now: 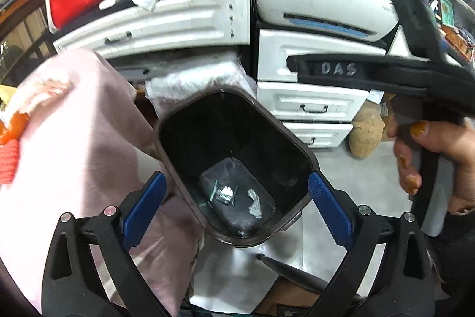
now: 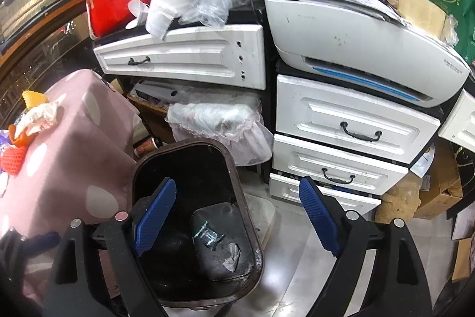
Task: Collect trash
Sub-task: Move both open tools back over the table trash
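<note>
A dark brown bin [image 1: 225,132] stands open on the floor beside a table under a pink cloth [image 1: 74,153]. Silvery wrapper scraps [image 1: 225,192] lie on its bottom. My left gripper [image 1: 236,177] hangs over the bin, open and empty. My right gripper [image 2: 237,183] is also open and empty, above the same bin [image 2: 184,165] and its scraps [image 2: 207,236]. On the pink cloth [image 2: 74,144] lie a crumpled tissue [image 2: 41,115], orange peel [image 2: 17,138], a red foam net [image 2: 12,159] and a yellow paper cup [image 2: 34,98].
White drawers [image 2: 350,121] and a printer [image 2: 356,34] stand close behind the bin. A white lace-edged cover [image 2: 219,121] hangs under the left drawer. A brown sack [image 2: 397,198] and a cardboard box [image 2: 442,186] sit at right. A hand [image 1: 439,156] holds the other black tool.
</note>
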The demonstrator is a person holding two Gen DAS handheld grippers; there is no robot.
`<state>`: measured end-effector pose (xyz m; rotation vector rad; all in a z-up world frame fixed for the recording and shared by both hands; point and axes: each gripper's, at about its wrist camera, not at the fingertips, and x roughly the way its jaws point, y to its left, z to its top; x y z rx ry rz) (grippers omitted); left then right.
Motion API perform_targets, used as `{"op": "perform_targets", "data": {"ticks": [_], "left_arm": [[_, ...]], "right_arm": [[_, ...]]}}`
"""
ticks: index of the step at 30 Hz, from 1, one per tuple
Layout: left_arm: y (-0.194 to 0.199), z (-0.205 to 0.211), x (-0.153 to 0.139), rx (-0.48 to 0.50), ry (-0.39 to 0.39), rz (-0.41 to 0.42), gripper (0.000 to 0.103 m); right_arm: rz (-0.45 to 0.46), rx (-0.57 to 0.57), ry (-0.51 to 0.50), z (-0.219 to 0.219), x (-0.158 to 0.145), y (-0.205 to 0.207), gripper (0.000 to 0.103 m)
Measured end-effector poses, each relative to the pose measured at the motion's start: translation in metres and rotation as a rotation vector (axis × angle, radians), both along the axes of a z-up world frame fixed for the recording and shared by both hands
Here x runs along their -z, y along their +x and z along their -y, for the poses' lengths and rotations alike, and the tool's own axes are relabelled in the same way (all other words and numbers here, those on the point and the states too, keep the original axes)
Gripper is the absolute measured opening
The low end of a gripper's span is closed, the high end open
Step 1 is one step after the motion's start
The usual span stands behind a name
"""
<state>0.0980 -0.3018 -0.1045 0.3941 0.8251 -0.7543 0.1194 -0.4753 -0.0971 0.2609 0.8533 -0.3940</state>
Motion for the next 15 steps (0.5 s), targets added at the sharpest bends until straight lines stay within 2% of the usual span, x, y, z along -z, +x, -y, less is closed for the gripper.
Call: {"op": "perform_targets", "data": {"ticks": [8,15], "left_arm": [[-0.006,-0.048,-0.04,-0.024,-0.102,0.047,0.095],[0.011,-0.11,-0.057,-0.115,-0.149,0.032,0.095]], "right_arm": [[0.061,-0.084,0.031,-0.028,-0.02,0.005,0.085],[0.137,-0.283,0.076,-0.081,-0.043,0.016,0.085]]}}
